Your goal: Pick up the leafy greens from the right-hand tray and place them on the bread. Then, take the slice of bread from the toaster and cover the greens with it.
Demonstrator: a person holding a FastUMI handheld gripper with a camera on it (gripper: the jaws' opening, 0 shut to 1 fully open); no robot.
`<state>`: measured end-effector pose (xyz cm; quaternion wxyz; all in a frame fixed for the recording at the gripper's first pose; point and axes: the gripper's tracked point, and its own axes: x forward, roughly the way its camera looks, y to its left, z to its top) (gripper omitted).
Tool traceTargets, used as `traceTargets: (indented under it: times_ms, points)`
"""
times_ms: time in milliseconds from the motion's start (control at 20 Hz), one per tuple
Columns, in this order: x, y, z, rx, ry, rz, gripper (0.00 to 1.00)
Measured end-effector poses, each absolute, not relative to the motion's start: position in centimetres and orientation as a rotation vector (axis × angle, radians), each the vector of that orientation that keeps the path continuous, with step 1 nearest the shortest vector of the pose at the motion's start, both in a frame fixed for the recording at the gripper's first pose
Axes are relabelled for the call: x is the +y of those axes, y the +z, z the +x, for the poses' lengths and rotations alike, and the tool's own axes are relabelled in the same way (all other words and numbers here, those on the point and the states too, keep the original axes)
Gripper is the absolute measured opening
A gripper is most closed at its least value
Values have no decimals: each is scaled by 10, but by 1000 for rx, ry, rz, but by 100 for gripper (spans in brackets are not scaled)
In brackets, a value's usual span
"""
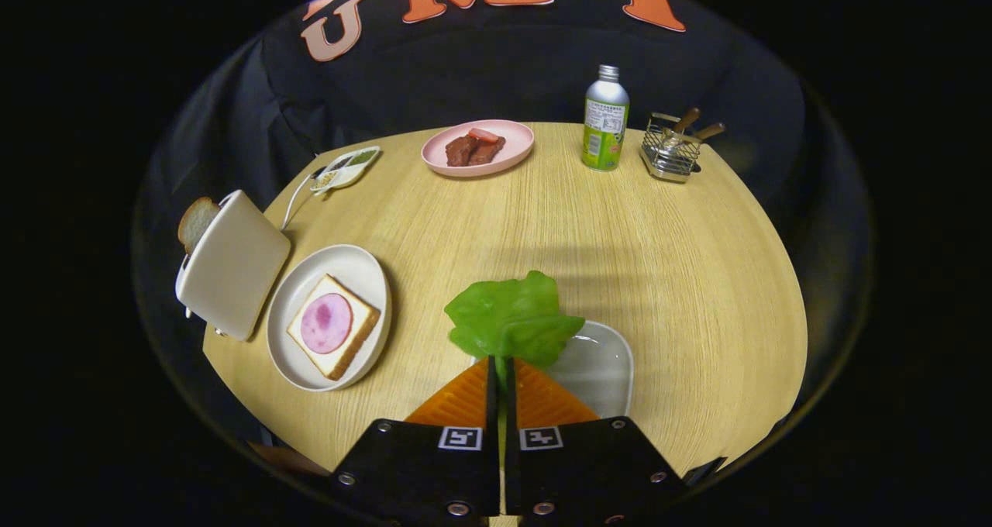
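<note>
Tool pinches leafy greens (bottle label unreadable) above tray

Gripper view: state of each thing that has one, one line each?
gripper: shut on leafy greens
leafy greens: held, lifted above the tray
tray: emptied
bread on white plate: meat slice on top, no greens yet
toaster: bread slice sticking out
bottle: upright, capped
</note>
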<state>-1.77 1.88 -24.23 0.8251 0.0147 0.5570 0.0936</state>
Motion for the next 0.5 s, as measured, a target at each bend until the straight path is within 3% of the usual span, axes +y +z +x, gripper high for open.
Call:
traceTargets:
  times_ms: [500]
  points:
    - [133, -206, -21, 1138, 488, 18, 3]
